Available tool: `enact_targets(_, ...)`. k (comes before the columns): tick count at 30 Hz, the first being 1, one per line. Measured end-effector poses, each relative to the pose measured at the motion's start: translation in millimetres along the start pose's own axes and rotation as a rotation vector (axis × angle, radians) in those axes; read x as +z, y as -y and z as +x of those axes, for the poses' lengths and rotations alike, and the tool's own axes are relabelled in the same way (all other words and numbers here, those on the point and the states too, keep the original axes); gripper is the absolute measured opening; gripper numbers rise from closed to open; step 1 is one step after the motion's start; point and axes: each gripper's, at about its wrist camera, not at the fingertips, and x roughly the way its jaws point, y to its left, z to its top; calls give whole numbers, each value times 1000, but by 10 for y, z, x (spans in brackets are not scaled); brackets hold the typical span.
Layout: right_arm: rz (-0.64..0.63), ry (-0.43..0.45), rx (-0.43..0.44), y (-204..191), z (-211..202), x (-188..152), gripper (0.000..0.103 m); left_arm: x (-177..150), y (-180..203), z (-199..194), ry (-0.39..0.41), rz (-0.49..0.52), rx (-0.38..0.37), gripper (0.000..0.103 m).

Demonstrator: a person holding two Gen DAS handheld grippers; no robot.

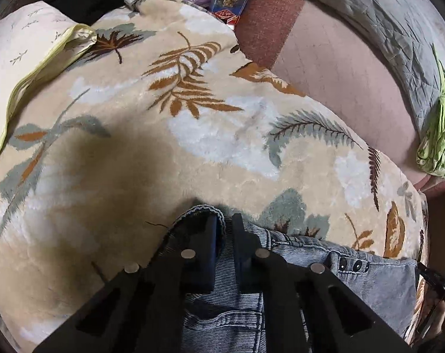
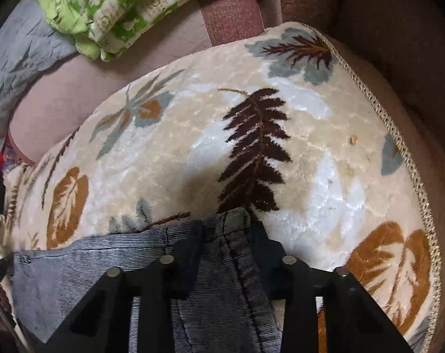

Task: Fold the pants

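Observation:
The pants are grey-blue denim jeans (image 1: pixel 369 276) with their waistband stretched between my two grippers over a cream leaf-patterned blanket (image 1: pixel 193 147). My left gripper (image 1: pixel 225 220) is shut on the left end of the waistband, with cloth bunched between the fingers. The fly buttons (image 1: pixel 353 264) show to the right of it. In the right wrist view the jeans (image 2: pixel 75 267) hang leftward. My right gripper (image 2: pixel 227 226) is shut on the right end of the waistband, and a fold of denim rises between its fingers. The blanket (image 2: pixel 310 135) lies beneath.
A cream pillow with yellow trim (image 1: pixel 22 67) lies far left. A grey quilt (image 1: pixel 369 14) and a green patterned pillow (image 2: pixel 128 8) lie at the back on a pinkish sheet (image 1: pixel 340 82). A colourful box (image 1: pixel 230 3) sits at the back. The blanket's braided edge (image 2: pixel 405 153) runs at the right.

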Motion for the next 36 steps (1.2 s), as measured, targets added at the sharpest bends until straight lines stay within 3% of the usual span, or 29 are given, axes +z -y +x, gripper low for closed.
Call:
enact_targets(1, -10, 4, -13, -15, -11, 3, 23, 1, -16, 23, -10, -9, -13, 10)
enact_targets(4, -20, 0, -14, -6, -20, 10, 24, 2, -71, 48, -19, -46, -36, 11)
enact_targets(6, -30, -1, -19, -16, -13, 5, 29, 26, -127, 67, -30, -77, -63, 18)
enact_targets(8, 5, -5, 15, 24, -6, 7, 49, 28, -137, 78, -35, -76, -71, 18)
enact_targets(9, 19, -6, 35, 33, 1, 7, 52, 28, -138, 76, -35, -77, -75, 19)
enact_targets(12, 10, -6, 31, -15, 29, 14, 52, 48, -133, 75, -41, -92, -121, 39)
enact_targets(13, -1, -5, 21, -45, 41, 16, 51, 52, -115, 79, -41, -91, -124, 40)
enact_targets(14, -11, -5, 11, -65, 48, 17, 42, 58, -85, 82, -37, -81, -106, 40)
enact_targets(15, -25, -5, -11, -91, 55, 15, 35, 68, -60, 94, -33, -73, -89, 37)
enact_targets(16, -29, -5, -15, -95, 57, 18, 31, 68, -41, 98, -29, -64, -67, 18)
enact_targets(17, -25, -4, -12, -93, 52, 21, 25, 65, -25, 107, -25, -46, -28, 7)
enact_targets(18, -25, -1, -9, -96, 43, 25, 23, 63, -40, 111, -24, -43, -16, 4)
enact_targets(20, -34, 6, -6, -106, 4, 23, 16, 67, -104, 79, -16, -68, -34, 2)
enact_targets(27, -32, 76, 16, -147, -344, 45, 14, 119, -66, -359, 78, -60, -68, 2)
enact_targets(36, -19, 233, 86, -211, -1341, -84, 14, -195, -5, -1609, 247, -25, -215, 2)
